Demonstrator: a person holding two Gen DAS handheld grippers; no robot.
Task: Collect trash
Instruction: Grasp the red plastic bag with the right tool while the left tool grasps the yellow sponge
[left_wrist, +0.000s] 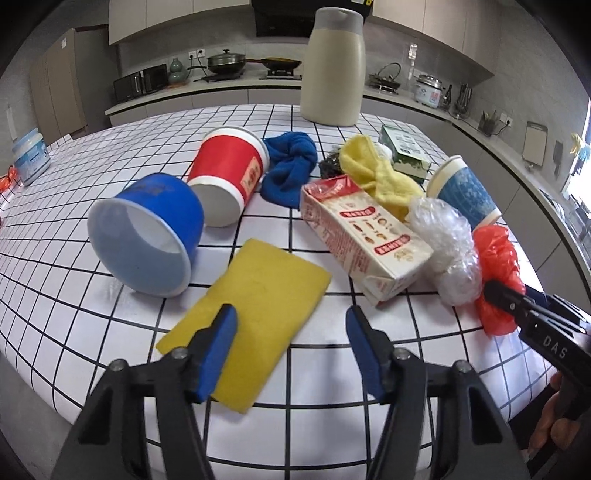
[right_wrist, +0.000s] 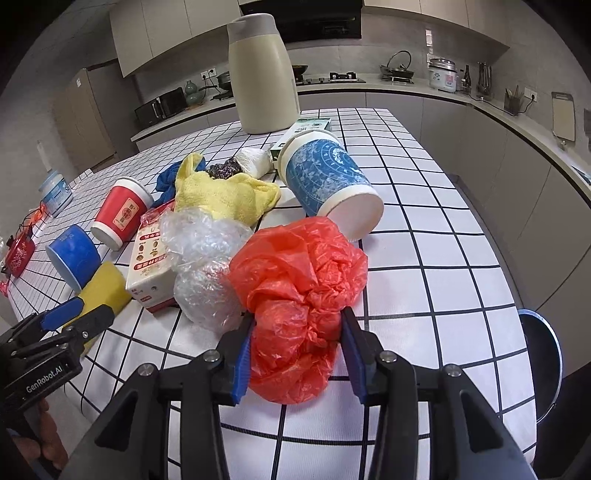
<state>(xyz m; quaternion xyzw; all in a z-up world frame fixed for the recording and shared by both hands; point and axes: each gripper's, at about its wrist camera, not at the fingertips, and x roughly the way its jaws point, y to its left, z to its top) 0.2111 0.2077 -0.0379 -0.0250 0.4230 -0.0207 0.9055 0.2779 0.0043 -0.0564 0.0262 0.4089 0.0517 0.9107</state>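
Two blue-padded fingers of the right gripper press from both sides on a crumpled red bag, thin, glossy and wrinkled, which sits near the table's near edge just beside a clear bag. The left gripper hangs with its jaws apart and nothing between them, one finger over a yellow sponge by the same edge. Farther in lie a carton, tipped cups, cloths, and a jug at the far edge.

grey kitchen, pale wall cabinets, curved counter, black hood, bright window at right
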